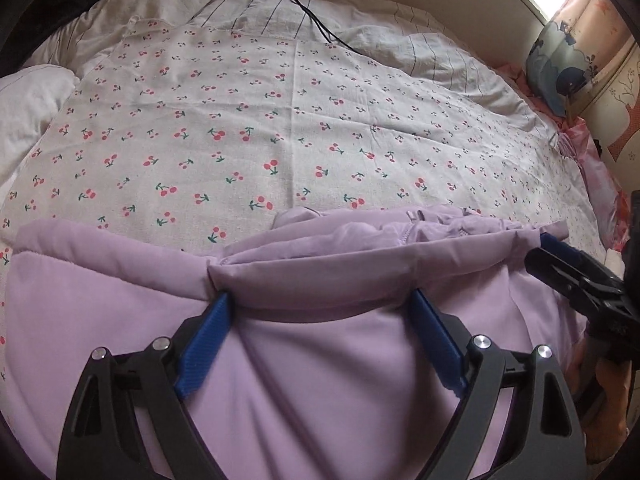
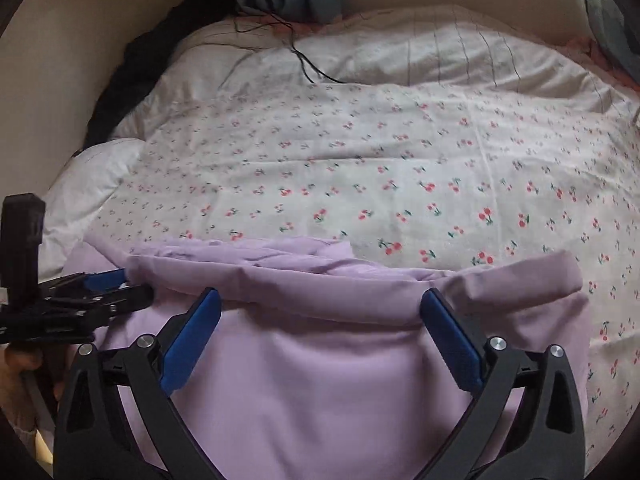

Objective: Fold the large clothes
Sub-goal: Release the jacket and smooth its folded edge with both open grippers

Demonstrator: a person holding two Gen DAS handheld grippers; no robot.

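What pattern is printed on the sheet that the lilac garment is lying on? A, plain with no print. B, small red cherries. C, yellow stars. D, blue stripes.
B: the white bed sheet under the lilac padded garment is dotted all over with small red cherries on green stems, clear in both wrist views.

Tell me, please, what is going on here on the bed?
A person is folding a lilac garment on a bed covered by a cherry-print sheet, with a gripper in each hand. The left gripper and the right gripper sit side by side at a thick fold along the garment's far edge. Both have their jaws wide open, the tips resting against the fold without pinching it. A black cable trails across the bedding at the far end.
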